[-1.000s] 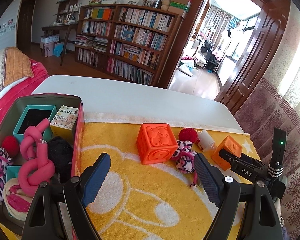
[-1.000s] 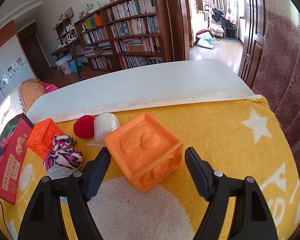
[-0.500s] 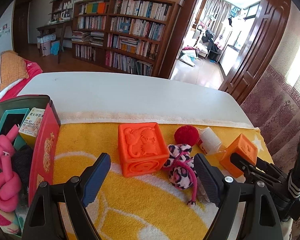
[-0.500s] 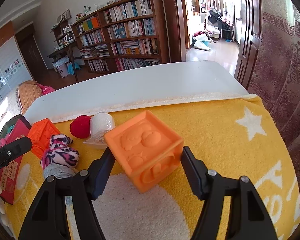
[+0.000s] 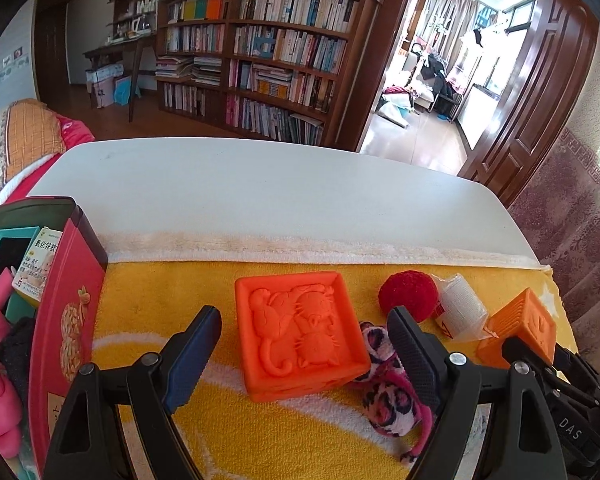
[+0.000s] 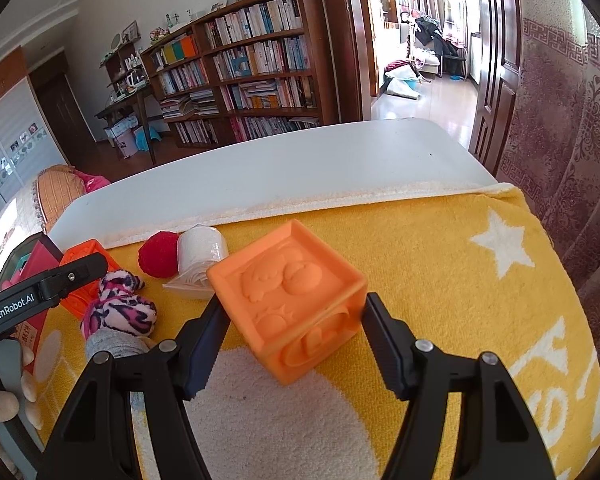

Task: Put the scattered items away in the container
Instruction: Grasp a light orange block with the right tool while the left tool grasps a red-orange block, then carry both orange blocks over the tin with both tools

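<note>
Left wrist: leopard-print toy (image 5: pixel 384 396) touching cube (image 5: pixel 300 328), red ball (image 5: pixel 408 294) behind.

The left claw (image 5: pixel 304 354) has black arms with silver round screws and ribbed fingers (image 5: pixel 194 354), one dark blue. The right claw (image 6: pixel 294 340) looks the same. White letters "GenRobot.AI" and "DAS" mark the black bodies.
</note>
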The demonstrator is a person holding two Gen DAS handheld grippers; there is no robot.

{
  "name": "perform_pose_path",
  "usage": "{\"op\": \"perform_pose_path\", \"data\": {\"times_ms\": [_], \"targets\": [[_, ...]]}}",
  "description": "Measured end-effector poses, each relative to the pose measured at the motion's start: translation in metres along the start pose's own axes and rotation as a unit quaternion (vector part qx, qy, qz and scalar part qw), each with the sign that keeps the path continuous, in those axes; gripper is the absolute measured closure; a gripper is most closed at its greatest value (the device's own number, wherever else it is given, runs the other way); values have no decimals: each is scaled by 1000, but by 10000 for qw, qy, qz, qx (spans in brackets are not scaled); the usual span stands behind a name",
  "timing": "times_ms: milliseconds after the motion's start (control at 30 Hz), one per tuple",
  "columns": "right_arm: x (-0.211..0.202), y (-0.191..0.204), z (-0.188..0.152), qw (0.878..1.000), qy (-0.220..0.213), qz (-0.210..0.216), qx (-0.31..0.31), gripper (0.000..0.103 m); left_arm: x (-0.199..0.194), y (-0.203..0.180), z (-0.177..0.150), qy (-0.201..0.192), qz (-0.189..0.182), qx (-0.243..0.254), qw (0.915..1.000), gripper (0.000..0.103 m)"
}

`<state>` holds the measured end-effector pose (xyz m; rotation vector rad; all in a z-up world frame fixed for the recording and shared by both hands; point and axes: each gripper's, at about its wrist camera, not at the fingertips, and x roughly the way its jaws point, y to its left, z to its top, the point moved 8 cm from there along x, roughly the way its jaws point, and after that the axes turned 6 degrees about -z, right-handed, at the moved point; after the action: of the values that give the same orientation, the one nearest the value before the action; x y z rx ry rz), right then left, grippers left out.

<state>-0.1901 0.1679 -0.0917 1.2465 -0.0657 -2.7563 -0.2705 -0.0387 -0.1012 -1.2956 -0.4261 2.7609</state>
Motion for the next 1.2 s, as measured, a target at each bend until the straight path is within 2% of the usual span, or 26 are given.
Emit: {"op": "perform_pose_path", "data": {"times_ms": [100, 133, 167, 433, 500, 933, 1200], "targets": [[0, 0, 0, 10000, 0, -2, -2, 32, 4, 5, -4, 9, -27, -52, 10000, 18], [0, 0, 1, 10000, -1, 0, 1, 32, 5, 7, -5, 3, -59, -80, 10000, 22], [0, 0, 1, 10000, -1, 3, 6, 32, 6, 7, -6, 40, -125, -89, 9999, 36], [-5, -2, 5, 9997, -105, 77, 185, 32, -7, 2, -8, -59, -238, -13, 9997, 40], [-8, -4, 8, 9994, -152, 123, 270, 32, -14, 0, -8, -119, -277, 15, 9995, 49], [-23, -4, 18, 9971, -289, 417, 565, 32, -83, 3, 10, -697, -488, -27, 9964, 49], [-40, 22, 16, 9967, -419, 609, 341, 32, -141, 33, 16, -1102, -364, -158, 9931, 49]]}}
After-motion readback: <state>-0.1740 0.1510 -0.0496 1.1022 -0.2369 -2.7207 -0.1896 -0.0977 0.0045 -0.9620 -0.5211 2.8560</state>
